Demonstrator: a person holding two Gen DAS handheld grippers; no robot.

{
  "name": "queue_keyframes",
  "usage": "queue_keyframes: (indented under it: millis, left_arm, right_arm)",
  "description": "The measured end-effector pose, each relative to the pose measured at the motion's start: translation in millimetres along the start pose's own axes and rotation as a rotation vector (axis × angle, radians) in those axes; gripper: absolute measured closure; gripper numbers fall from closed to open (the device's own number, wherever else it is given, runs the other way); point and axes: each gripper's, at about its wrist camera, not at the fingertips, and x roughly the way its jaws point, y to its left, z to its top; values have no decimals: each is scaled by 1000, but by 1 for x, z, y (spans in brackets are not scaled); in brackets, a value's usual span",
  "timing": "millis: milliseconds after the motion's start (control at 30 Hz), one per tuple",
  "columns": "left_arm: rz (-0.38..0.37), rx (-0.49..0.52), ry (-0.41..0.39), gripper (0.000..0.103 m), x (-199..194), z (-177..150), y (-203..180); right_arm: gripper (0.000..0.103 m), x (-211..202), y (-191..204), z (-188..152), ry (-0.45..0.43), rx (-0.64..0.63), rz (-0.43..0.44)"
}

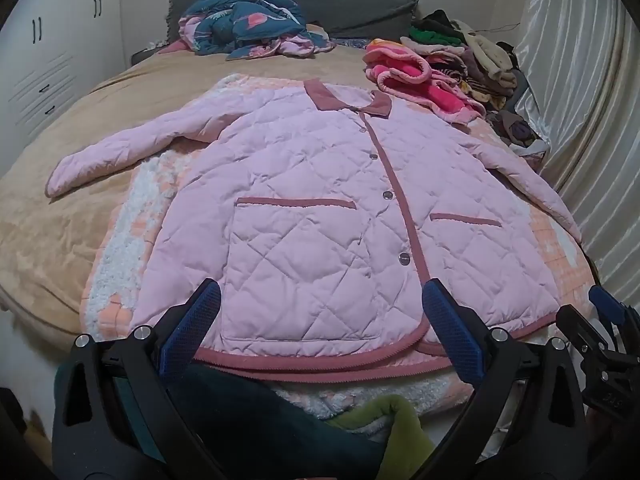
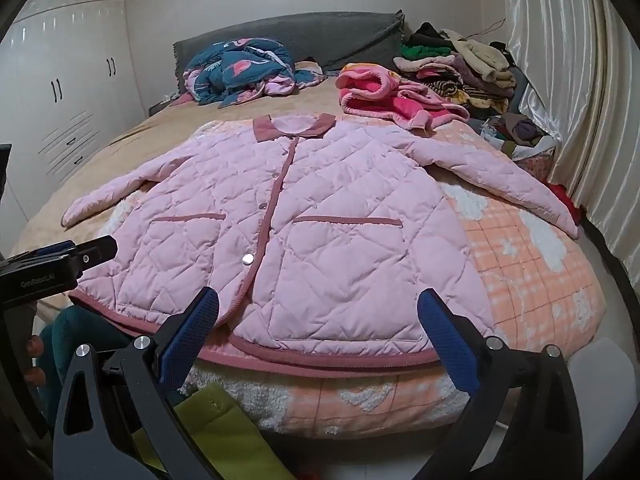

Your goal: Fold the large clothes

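the bed [image 1: 80, 216] filled the room ahead of both grippers, its tan cover running back to a grey headboard [image 1: 320, 0], with white wardrobe doors [image 2: 72, 92] off to one side and a pale curtain [image 2: 560, 60] along the other. an orange-and-white checked fleece blanket [image 2: 532, 280] was spread on the near part of the bed.

on that blanket lay the pink quilted jacket [image 1: 304, 208], front up and buttoned. its long axis ran straight away from the grippers: the dark pink hem [image 2: 328, 364] sat nearest them at the bed's edge, and the collar [image 1: 344, 102] pointed off toward the headboard. the sleeves stretched out to either side, slanting back toward the near edge.

beyond the collar a rumpled blue patterned garment [image 1: 248, 28] sat against the headboard, and a heap of mixed clothes [image 1: 460, 60], bright pink fleece in front, was piled by the curtain.

the left gripper [image 1: 320, 312] hovered just short of the hem, over the jacket's pocketed front panel, jaws spread wide with nothing pinched between them. the right gripper [image 2: 318, 316] hung the same way beside it, also wide open and empty, its blue pads [image 2: 452, 344] just above the hem without touching cloth.
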Motion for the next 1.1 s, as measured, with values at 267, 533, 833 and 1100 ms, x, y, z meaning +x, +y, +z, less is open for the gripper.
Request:
queue_keyframes:
  millis: [267,533,833,1100]
  left_arm:
    - [1,1,4,9,0,4,-5]
    - [-2,10,0,9,-4,5,-7]
    - [-3,11,-1,9,-5,7,-7]
    - [-4,12,-3,9,-7,18,-11]
  right_arm:
    - [4,0,-1,1,9,3,2]
    - [4,-4,-4,6,4,-8,-8]
    - [4,-1,-2,2,3,-9,-6]
    - [4,-1,0,2,5,-8,-4]
